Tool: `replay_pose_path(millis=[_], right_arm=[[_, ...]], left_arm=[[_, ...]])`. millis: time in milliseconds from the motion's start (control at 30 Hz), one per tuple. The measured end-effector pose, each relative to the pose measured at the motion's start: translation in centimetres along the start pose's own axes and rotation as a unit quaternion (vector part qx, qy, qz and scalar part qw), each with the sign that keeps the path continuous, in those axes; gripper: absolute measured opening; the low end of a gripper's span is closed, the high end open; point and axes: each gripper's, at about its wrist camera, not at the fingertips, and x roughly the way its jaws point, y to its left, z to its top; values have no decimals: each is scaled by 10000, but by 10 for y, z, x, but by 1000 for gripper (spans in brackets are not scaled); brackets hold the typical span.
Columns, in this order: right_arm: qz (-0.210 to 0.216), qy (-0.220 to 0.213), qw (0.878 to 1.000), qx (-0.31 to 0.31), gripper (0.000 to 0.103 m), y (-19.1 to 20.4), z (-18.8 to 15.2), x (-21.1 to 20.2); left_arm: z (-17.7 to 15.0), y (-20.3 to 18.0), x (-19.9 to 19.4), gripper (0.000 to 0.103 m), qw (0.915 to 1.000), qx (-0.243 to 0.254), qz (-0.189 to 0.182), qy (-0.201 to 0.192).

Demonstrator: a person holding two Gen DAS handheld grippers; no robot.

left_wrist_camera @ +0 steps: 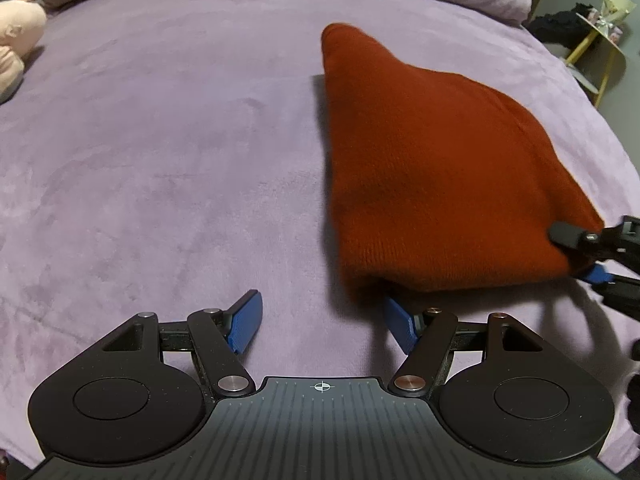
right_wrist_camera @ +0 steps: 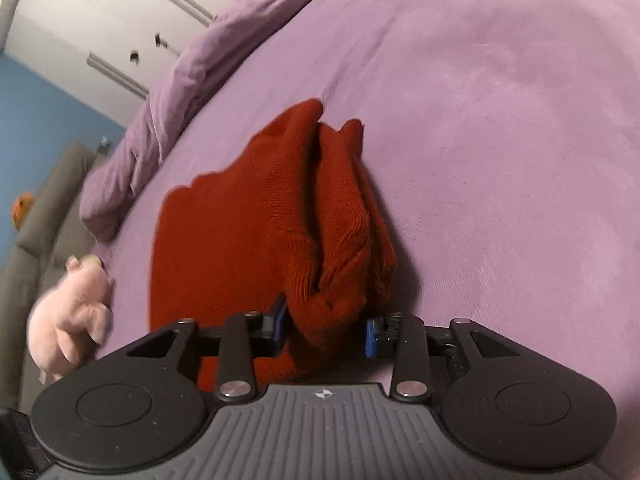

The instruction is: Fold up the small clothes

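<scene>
right gripper [right_wrist_camera: 326, 330] clamped on rust-red knit garment [left_wrist_camera: 432, 168], lifted off purple bedspread [left_wrist_camera: 160, 160].
left gripper [left_wrist_camera: 322, 320] released, jaws spread; garment just ahead-right, hem over its right finger. pink plush toy [right_wrist_camera: 70, 316] far left.

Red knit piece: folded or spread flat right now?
Folded, partly lifted. The red knit garment shows doubled layers bunched in the right claw; the left claw is open.
</scene>
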Motion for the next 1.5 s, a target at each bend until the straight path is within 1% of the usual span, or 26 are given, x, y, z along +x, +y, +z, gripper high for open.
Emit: replay_pose_path(millis=[100, 167, 267, 333, 367, 400, 467, 567, 667, 767, 833, 900, 1000, 1067, 1133, 1200, 1233, 1300, 1333, 1400, 1500], right_arm=[[-76, -77, 9996, -268, 38, 12, -2, -14], [-34, -157, 9995, -276, 38, 15, -3, -22], [78, -210, 9995, -210, 37, 14, -4, -31], [83, -278, 9991, -307, 33, 13, -4, -36], [30, -281, 9989, -377, 27, 12, -3, -36], [-59, -268, 9986, -448, 26, 13, -4, -35], [-303, -184, 9977, -584, 25, 13, -5, -31], [-556, -157, 9947, -845, 25, 17, -10, -28], [-829, -105, 9884, -1269, 26, 28, -16, -31], [-1131, 42, 9765, -1835, 26, 41, -25, -36], [-1222, 126, 9705, -2072, 26, 45, -33, -41], [-1135, 242, 9707, -2106, 30, 43, -42, -46], [-1101, 466, 9709, -2076, 30, 41, -55, -49], [-1114, 585, 9681, -2165, 30, 41, -63, -49], [-1159, 663, 9655, -2236, 31, 43, -69, -49], [-1132, 699, 9647, -2273, 35, 45, -72, -50], [-1142, 714, 9637, -2304, 38, 47, -73, -50], [-1211, 750, 9612, -2364, 50, 50, -73, -51], [-1284, 772, 9591, -2400, 51, 53, -73, -50], [-1386, 782, 9558, -2473, 62, 60, -71, -49], [-1468, 732, 9529, -2552, 76, 73, -67, -48]], left_arm=[[1, -9, 6, 73, 9999, 123, 22, -30], [3, -15, 9, 72, 9998, 125, 107, -72], [6, -19, 9, 73, 9997, -70, 197, -152], [8, -18, 9, 74, 9994, -206, 242, -133], [8, -17, 8, 74, 9993, -226, 266, -129], [8, -17, 7, 74, 9992, -217, 308, -145], [9, -16, 6, 75, 9990, -221, 377, -123], [12, -8, 3, 75, 9985, -416, 348, -36], [9, -5, -4, 75, 9983, -431, 400, -36], [3, -4, -19, 76, 9973, -265, 649, -226], [-5, -1, -28, 77, 9967, -194, 731, -292], [-12, 3, -35, 78, 9973, -214, 657, -237], [-24, 7, -44, 79, 9983, -303, 466, -188], [-31, 6, -48, 79, 9987, -310, 363, -167], [-34, 3, -50, 82, 9991, -245, 291, -168], [-35, 0, -52, 87, 9994, -145, 278, -166], [-35, -2, -52, 88, 9994, -104, 301, -149], [-32, -6, -51, 91, 9992, -50, 382, -98], [-28, -9, -49, 92, 9990, -28, 454, -21], [-21, -12, -48, 92, 9986, -2, 523, 70], [-18, -18, -52, 96, 9980, 125, 614, 12]])
